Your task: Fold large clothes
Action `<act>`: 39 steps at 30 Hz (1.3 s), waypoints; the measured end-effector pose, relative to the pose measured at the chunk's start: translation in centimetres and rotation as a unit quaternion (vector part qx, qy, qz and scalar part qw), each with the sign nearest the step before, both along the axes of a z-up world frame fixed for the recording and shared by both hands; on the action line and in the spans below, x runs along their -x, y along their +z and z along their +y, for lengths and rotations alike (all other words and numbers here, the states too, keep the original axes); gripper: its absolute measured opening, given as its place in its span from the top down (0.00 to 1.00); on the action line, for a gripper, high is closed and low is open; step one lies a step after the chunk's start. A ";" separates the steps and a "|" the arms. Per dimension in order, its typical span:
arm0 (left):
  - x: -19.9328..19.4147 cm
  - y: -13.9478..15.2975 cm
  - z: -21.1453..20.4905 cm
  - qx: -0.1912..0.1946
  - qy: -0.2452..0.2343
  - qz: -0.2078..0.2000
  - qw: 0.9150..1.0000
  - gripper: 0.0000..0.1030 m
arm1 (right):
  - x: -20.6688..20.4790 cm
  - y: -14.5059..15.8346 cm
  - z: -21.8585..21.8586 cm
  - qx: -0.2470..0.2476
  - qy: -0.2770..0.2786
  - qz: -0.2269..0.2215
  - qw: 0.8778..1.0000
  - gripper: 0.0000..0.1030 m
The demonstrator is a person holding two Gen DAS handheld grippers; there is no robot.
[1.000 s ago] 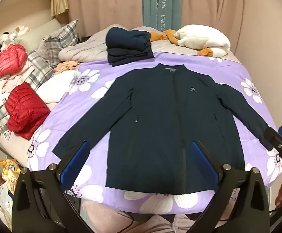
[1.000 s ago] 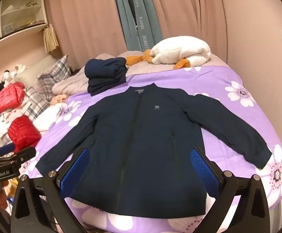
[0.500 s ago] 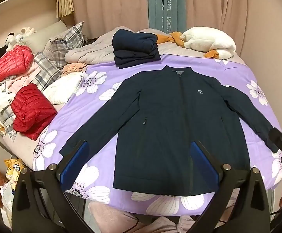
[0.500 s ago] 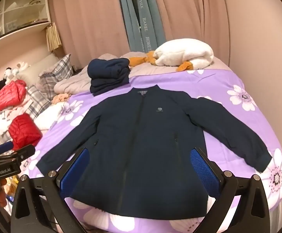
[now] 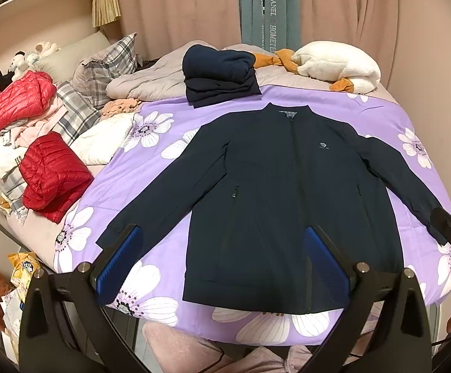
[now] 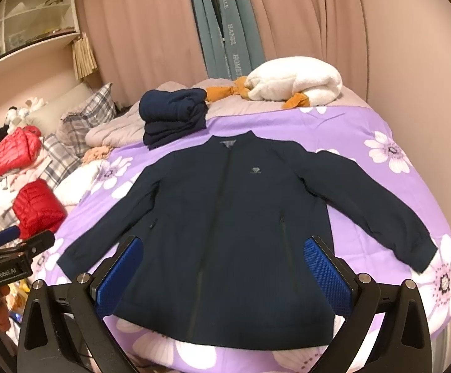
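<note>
Pink curtains back a bed spread with a purple floral sheet (image 5: 169,186), and on it a navy zip jacket (image 5: 287,202) lies flat, front up, sleeves spread out to both sides. Its long axis runs from the hem at the near edge of the bed to the collar at the far side, pointing toward a folded navy stack (image 5: 220,76) just beyond the collar. Red puffer jackets (image 5: 54,175) sit off to the left among plaid pillows.

The left gripper (image 5: 222,264) hangs over the near hem with its fingers spread wide, holding nothing; the right gripper (image 6: 223,272) does the same, wide apart and empty.

Folding looks not yet begun. The fabric appears thin and slick, so a pinch could take only the top layer and drag the front panel off the back. The hem reaches the bed's near edge, so a careless tug toward the person may slide the garment off. Uneven pulls on the sleeves would skew the fold.
</note>
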State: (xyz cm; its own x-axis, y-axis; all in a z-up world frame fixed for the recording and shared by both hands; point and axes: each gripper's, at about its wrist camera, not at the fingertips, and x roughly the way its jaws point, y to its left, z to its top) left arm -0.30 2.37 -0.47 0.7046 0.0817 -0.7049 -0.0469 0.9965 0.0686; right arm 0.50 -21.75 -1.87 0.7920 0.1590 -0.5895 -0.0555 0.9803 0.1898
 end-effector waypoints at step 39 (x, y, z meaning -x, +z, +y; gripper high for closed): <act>-0.3 -0.3 -1.2 -0.001 -0.014 0.010 1.000 0.00 | 0.2 -0.6 -0.6 -0.005 -0.011 0.006 1.000 0.00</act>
State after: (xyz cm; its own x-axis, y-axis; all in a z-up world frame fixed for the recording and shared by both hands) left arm 0.01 1.13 -0.78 0.6927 0.0630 -0.7184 -0.0173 0.9973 0.0707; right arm 0.32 -22.39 -2.47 0.7882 0.1479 -0.5974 -0.0323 0.9793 0.1999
